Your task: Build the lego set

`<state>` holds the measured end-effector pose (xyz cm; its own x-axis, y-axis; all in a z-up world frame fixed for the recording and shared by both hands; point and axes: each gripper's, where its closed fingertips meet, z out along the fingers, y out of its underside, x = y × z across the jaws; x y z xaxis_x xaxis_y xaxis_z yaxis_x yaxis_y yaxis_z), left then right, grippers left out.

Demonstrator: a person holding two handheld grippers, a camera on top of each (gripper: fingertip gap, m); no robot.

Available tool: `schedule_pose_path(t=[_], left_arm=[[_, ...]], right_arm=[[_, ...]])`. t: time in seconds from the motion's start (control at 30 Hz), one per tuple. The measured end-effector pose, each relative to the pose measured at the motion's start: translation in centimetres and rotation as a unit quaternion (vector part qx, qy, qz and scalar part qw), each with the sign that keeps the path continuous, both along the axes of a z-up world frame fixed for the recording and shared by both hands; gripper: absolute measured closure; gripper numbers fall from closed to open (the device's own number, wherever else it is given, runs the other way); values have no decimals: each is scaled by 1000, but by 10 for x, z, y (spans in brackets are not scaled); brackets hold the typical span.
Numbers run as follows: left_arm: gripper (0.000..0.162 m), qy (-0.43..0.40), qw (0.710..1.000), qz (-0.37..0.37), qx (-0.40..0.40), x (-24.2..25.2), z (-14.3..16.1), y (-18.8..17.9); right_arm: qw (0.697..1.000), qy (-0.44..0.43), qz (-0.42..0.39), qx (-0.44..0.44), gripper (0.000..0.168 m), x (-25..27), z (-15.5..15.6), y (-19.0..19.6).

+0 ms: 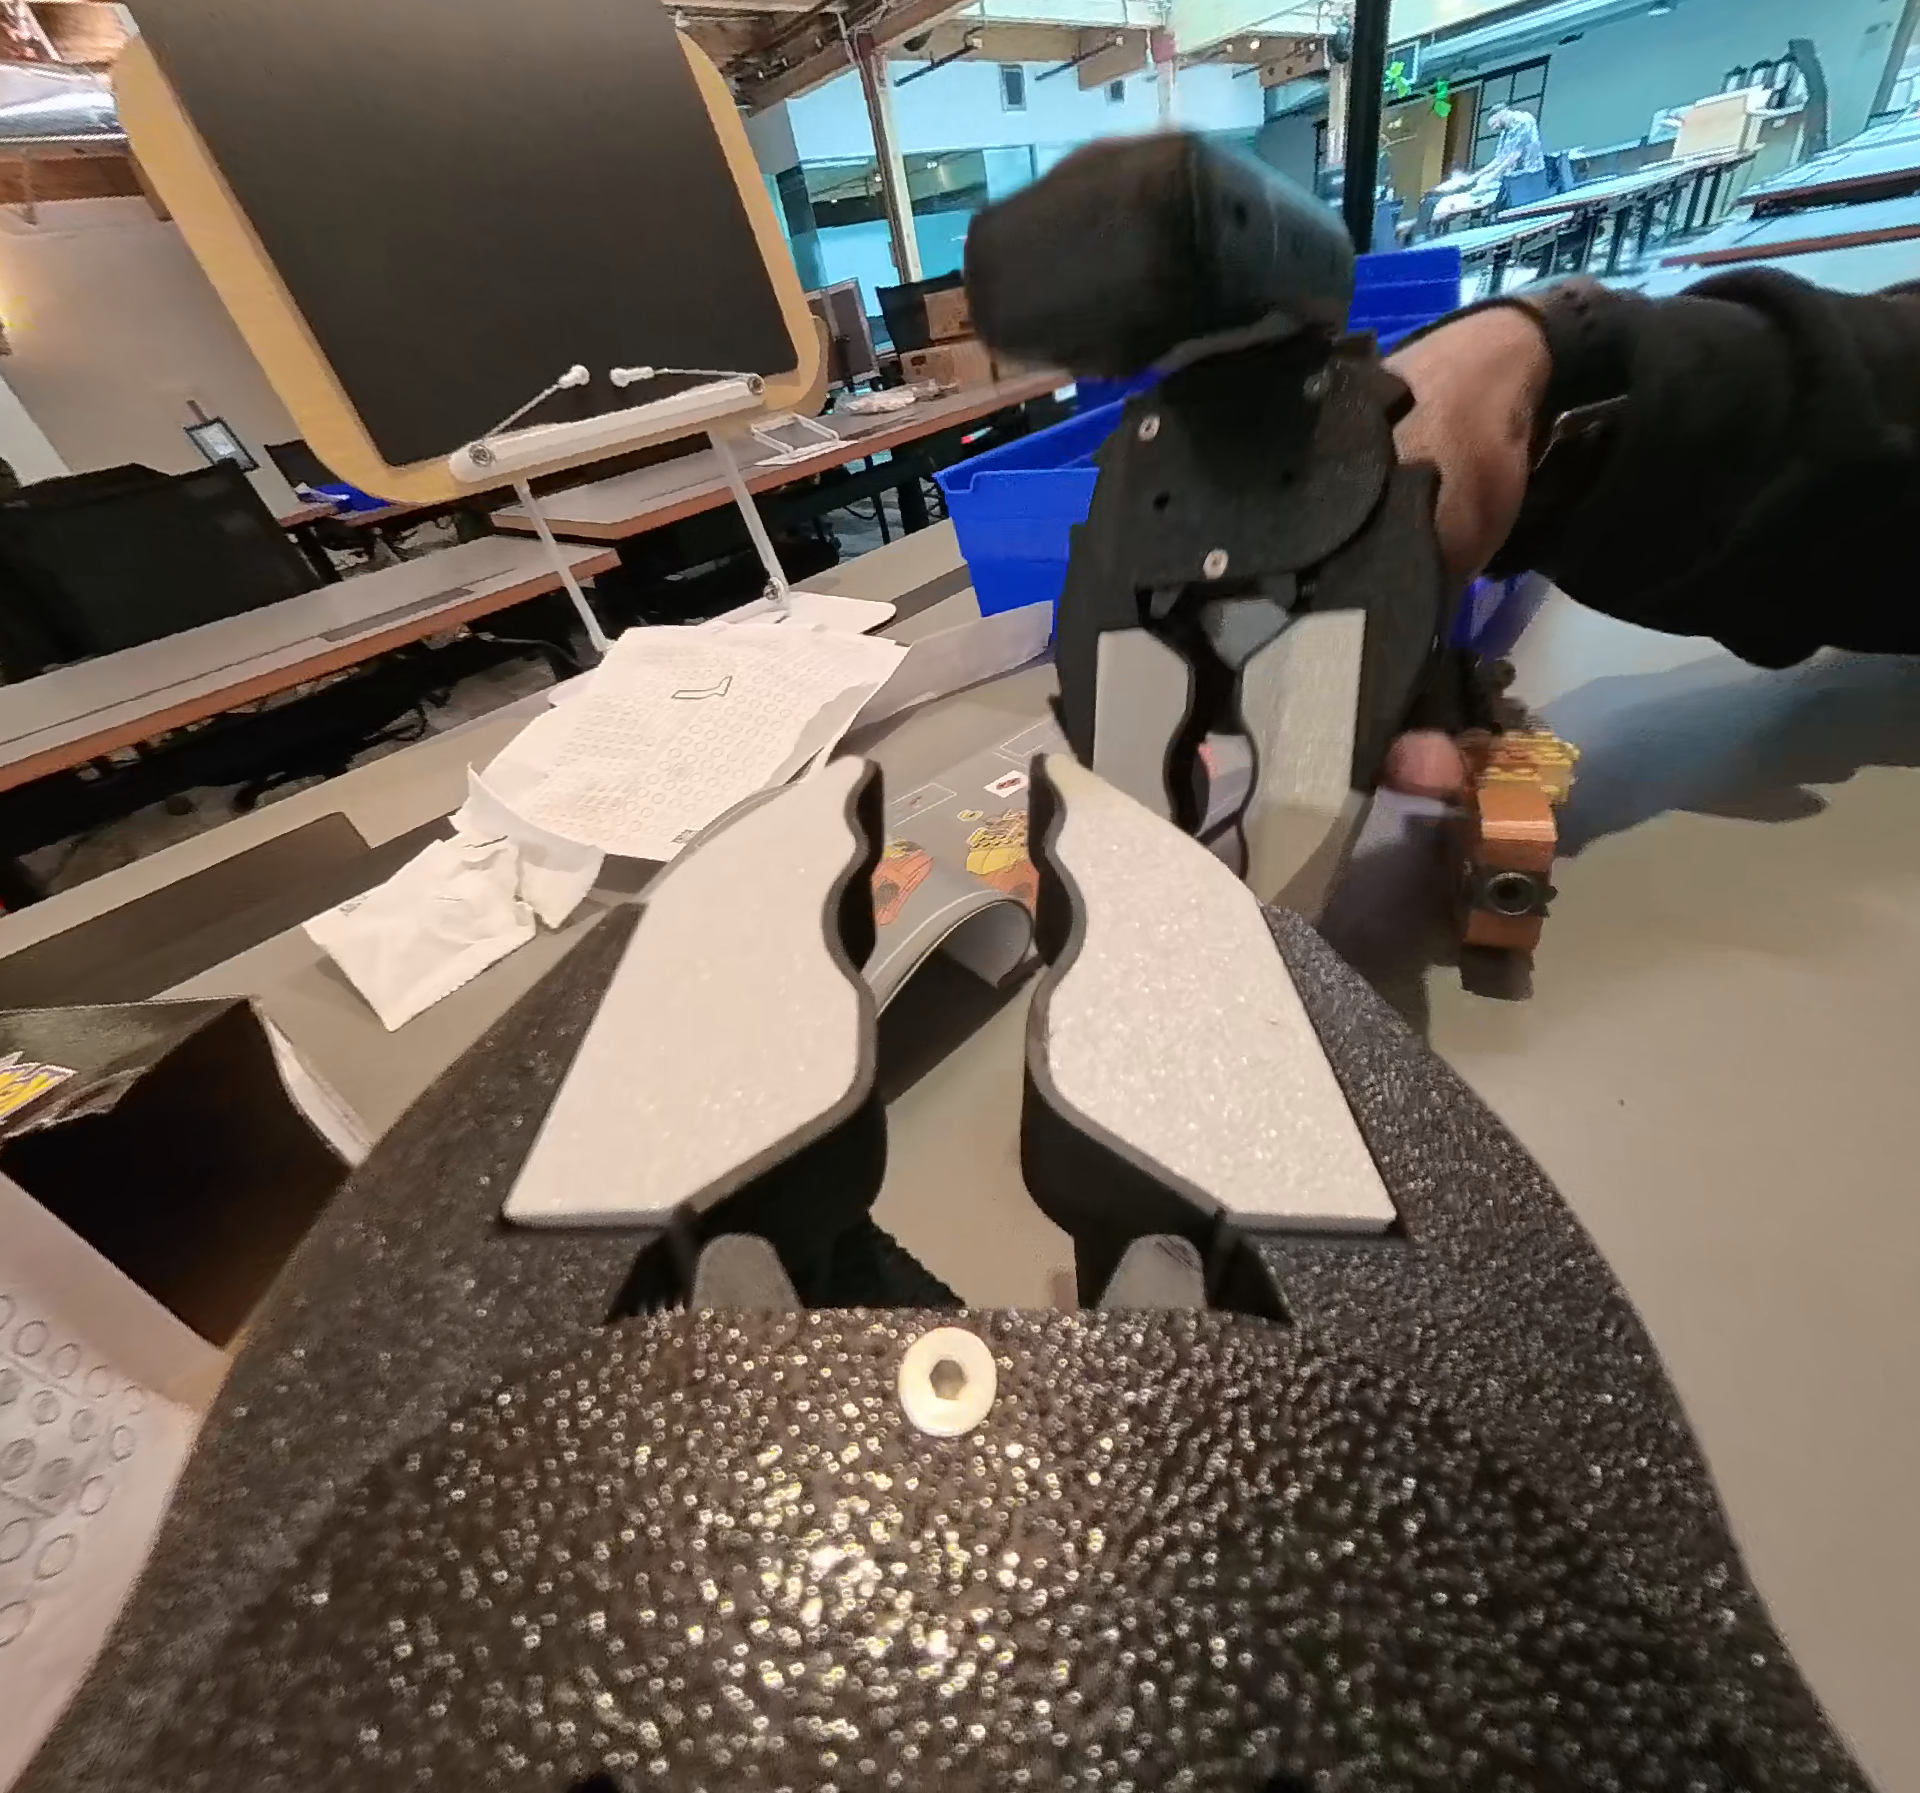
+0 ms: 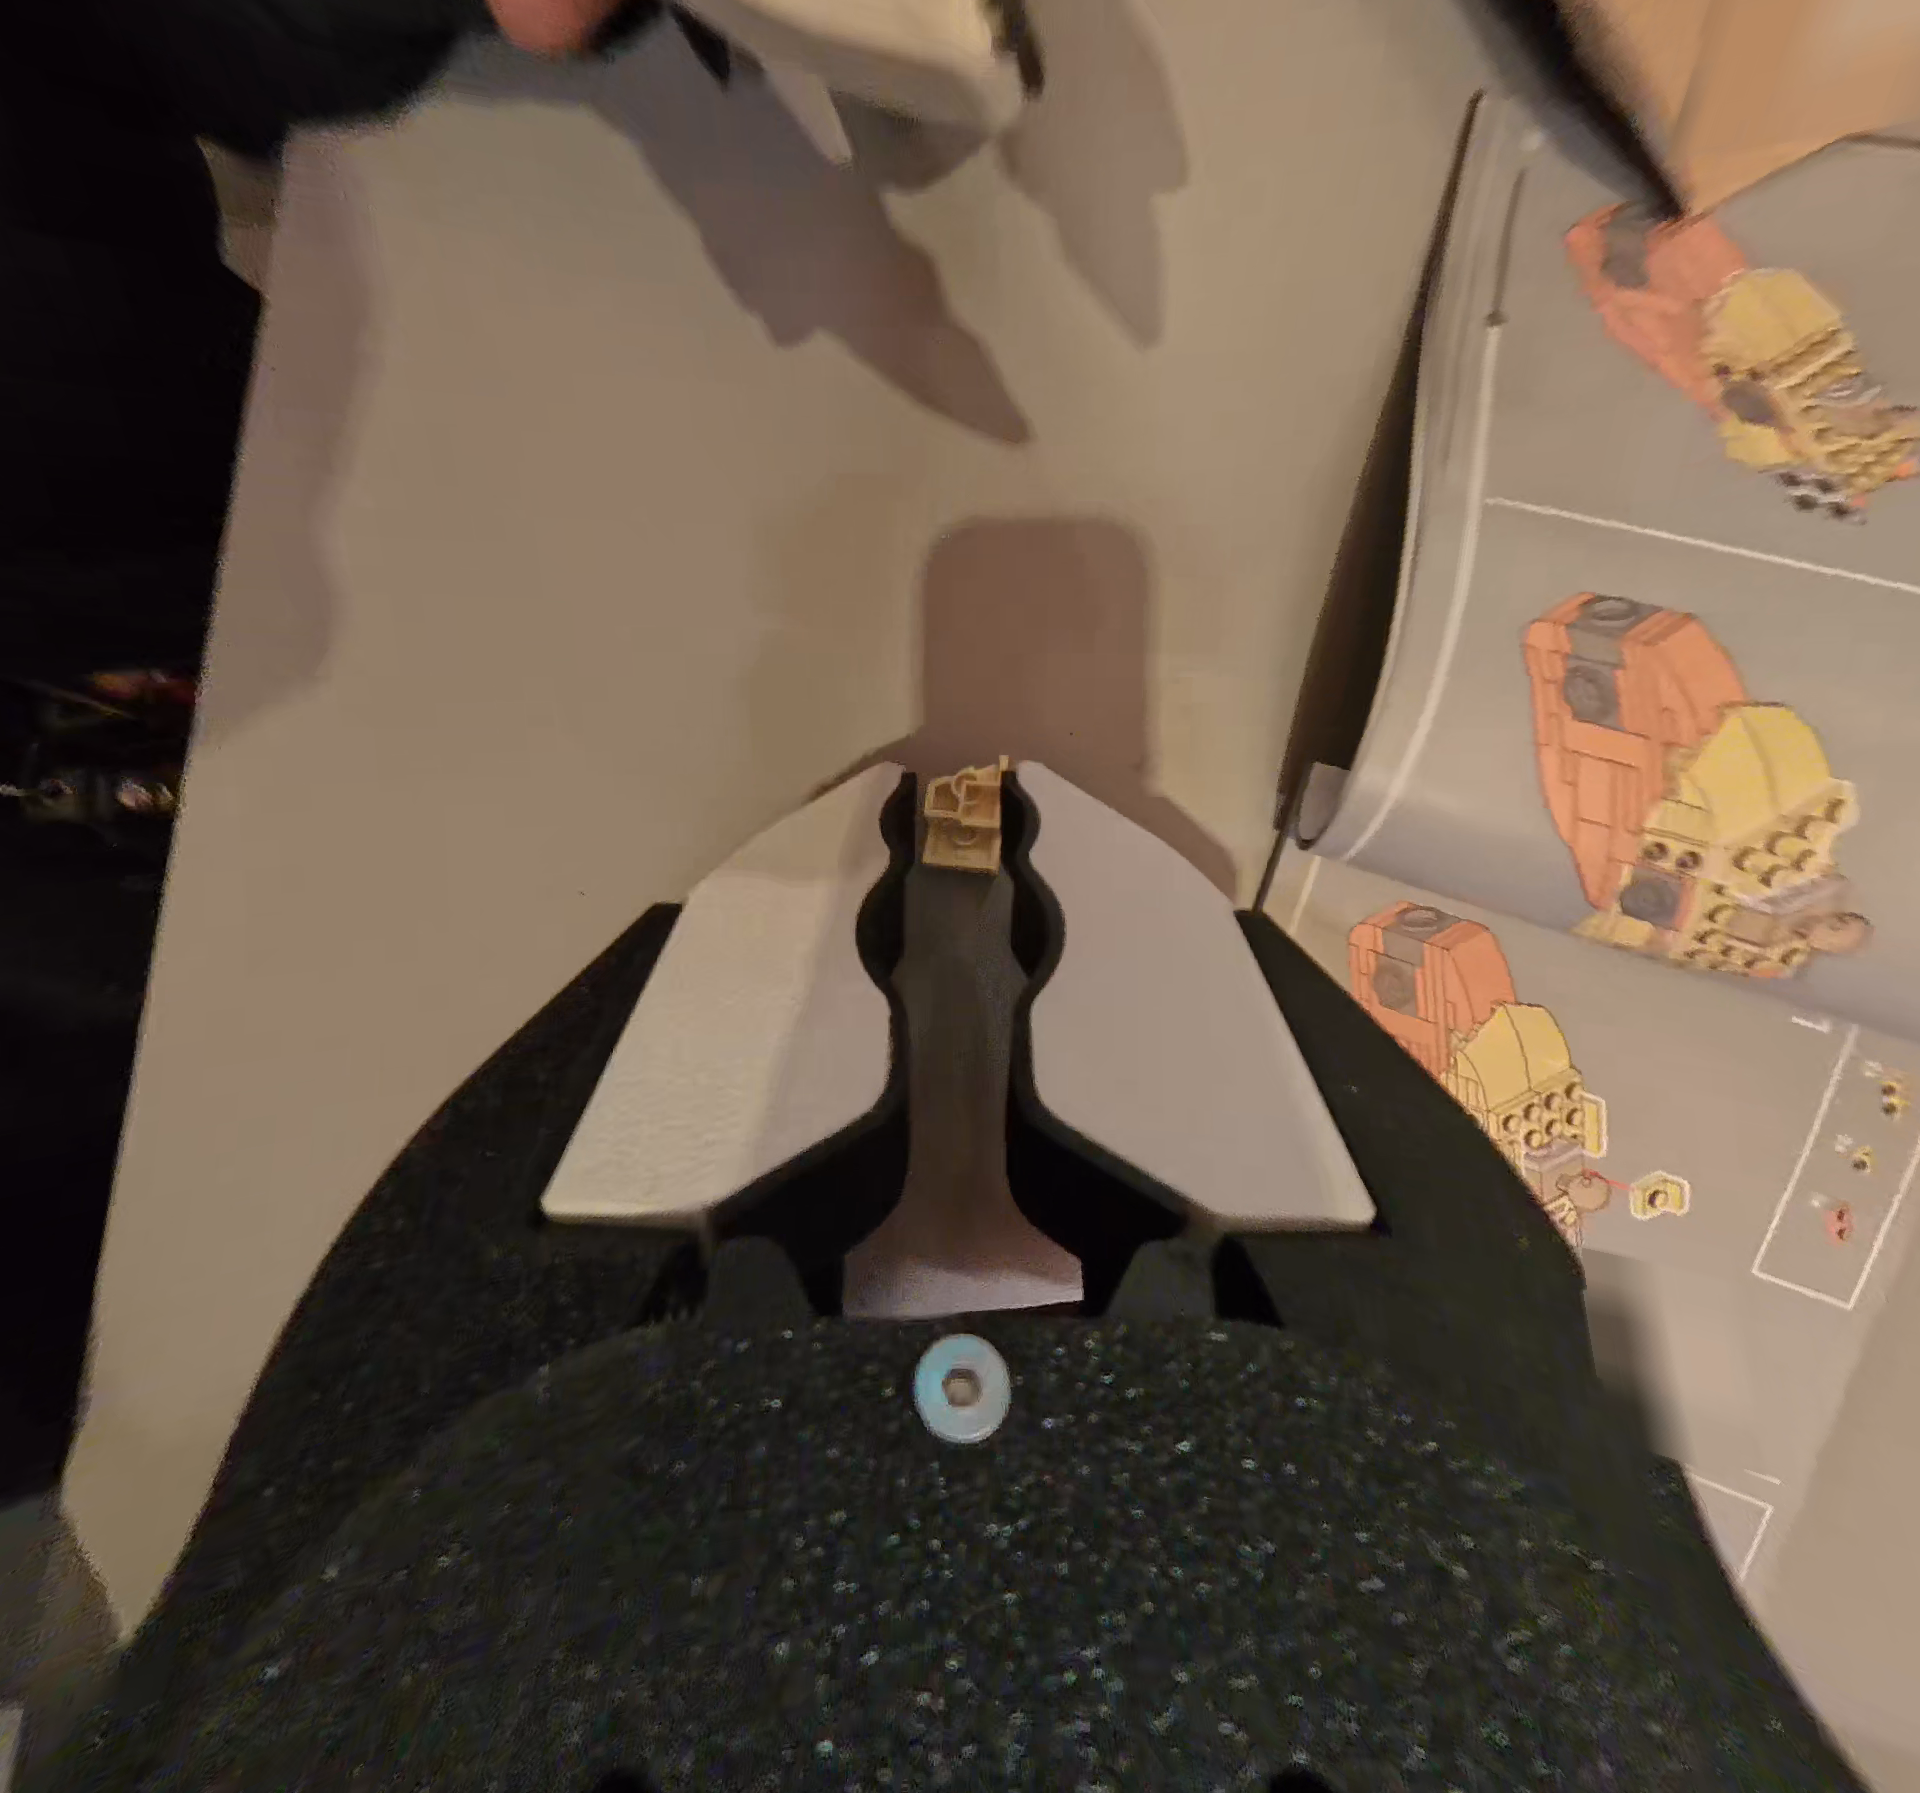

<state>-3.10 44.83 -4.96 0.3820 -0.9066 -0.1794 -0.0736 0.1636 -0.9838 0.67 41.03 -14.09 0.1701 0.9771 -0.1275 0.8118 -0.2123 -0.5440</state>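
My right gripper (image 2: 961, 779) is shut on a small tan lego piece (image 2: 964, 813) and holds it at the fingertips above the grey table (image 2: 582, 517). In the left wrist view the right gripper (image 1: 1221, 787) points down at the table, held by a hand in a black sleeve. A brown and tan lego build (image 1: 1507, 839) lies on the table just right of it. My left gripper (image 1: 956, 787) is open and empty, raised over the open instruction booklet (image 1: 966, 870). The booklet also shows in the right wrist view (image 2: 1662, 808). One of the left gripper's fingers (image 2: 831, 8) is blurred at the top there.
White paper bags (image 1: 675, 735) lie at the left of the booklet. A black box (image 1: 156, 1120) stands near the left edge. Blue bins (image 1: 1029, 507) stand behind the right gripper. A dark board on a white stand (image 1: 447, 185) is at the back left. My right fingertips sit around 11 cm from my left ones.
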Motion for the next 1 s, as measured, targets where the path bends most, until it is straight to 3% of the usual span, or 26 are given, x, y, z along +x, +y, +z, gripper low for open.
schedule_pose_path(t=[0.17, 0.37, 0.53, 0.67, 0.8, 1.0], left_arm=[[136, 12, 1000, 19, 10, 1, -8, 8], [137, 36, 998, 47, 12, 9, -18, 19], [137, 64, 995, 68, 26, 17, -24, 23], [139, 78, 992, 84, 45, 19, -27, 23], [140, 95, 990, 94, 47, 22, -31, 26], [140, 86, 991, 94, 39, 27, -29, 28]], right_arm=[[991, 127, -52, -6, 149, 4, 52, 1], [956, 273, -89, -59, 147, 34, 121, -1], [945, 300, -131, -11, 146, 102, 161, 16], [945, 233, -221, 66, 147, 196, 155, 50], [931, 147, -325, 75, 148, 287, 123, 80], [921, 59, -372, 96, 148, 356, 105, 87]])
